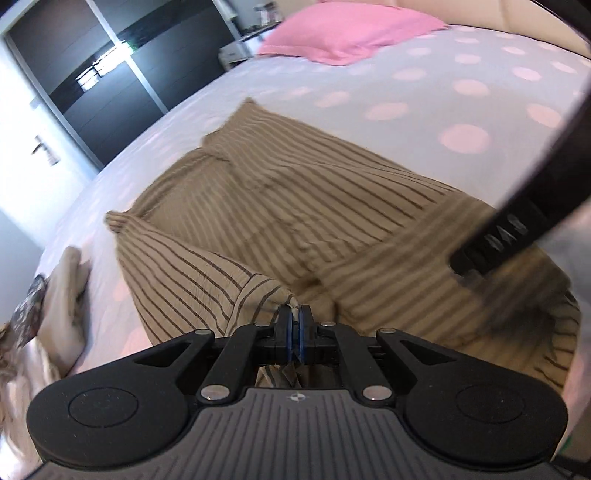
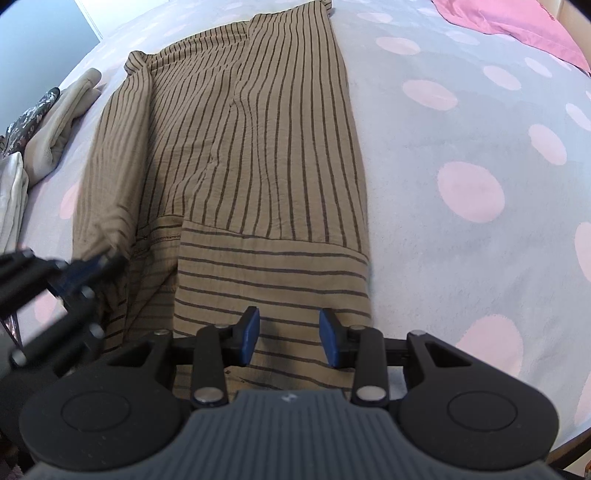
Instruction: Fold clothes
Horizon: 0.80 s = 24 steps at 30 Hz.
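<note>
The left gripper (image 1: 295, 317) is pinched tight on a fold of the striped cloth (image 1: 295, 206). In the left view its blue pads (image 1: 286, 325) meet with the tan cloth bunched up right at their tips. The right view shows this same gripper (image 2: 94, 264) from the side, blurry, at the cloth's left edge, with that edge lifted up off the bed.

The right gripper (image 2: 288, 334) is about half open. Its two blue pads (image 2: 249, 334) stand apart over the near end of the cloth, where the stripes run sideways. Nothing is between them, and I cannot tell if they touch the cloth. In the left view only one black finger (image 1: 495, 240) of this gripper shows, reaching in over the cloth's right side.

The cloth lies long on the bed (image 2: 461, 258), which has a light cover with pink dots. Only the right view shows it flat from near end to far end.

Left of the cloth sits a pile of other clothes (image 2: 48, 136), seen in both views. Past the cloth, on its right, is a pink pillow (image 1: 351, 29). Only the left view shows the dark wardrobe (image 1: 110, 85) beyond the bed, far to the cloth's left.
</note>
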Motion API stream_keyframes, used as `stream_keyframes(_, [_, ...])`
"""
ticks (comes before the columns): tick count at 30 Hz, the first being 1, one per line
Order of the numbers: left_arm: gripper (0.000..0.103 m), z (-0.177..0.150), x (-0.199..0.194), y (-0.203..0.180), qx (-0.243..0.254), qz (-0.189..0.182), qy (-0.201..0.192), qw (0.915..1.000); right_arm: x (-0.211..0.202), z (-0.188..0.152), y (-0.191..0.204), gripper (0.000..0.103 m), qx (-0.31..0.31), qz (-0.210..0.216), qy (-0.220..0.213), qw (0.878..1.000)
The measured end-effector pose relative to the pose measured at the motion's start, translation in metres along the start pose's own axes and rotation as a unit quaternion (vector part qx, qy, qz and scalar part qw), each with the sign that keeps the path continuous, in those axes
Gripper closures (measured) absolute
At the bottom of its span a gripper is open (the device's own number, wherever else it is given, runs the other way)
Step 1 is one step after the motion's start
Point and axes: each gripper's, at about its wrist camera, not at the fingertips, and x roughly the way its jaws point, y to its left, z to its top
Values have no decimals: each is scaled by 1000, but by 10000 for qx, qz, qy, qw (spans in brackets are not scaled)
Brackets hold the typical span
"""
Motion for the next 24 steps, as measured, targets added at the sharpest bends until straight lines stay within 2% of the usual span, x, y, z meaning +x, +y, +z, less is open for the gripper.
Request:
stream_keyframes(6, [102, -6, -4, -21, 433, -370, -162, 9982, 0, -1, 3, 64, -65, -32, 23, 10000])
stream_keyframes(11, [102, -15, 6, -33, 680, -345, -105, 9970, -3, -2, 3, 64, -61, -39, 4, 10000])
stream_keyframes(13, [102, -18, 13, -39, 846, -296, 58, 9960, -4, -2, 3, 64, -85, -34, -13, 10000])
stream_keyframes(16, [102, -25, 21, -48, 1292, -9, 372, 9909, -7, -2, 4, 64, -119, -29, -61, 9999])
stream_keyframes(22, [100, -29, 21, -56, 1427, 19, 248, 9895, -9, -4, 4, 64, -123, -37, -79, 9999])
stream_keyframes(24, [94, -32, 23, -59, 1446, -28, 252, 9892, -11, -3, 4, 64, -123, -40, -102, 9999])
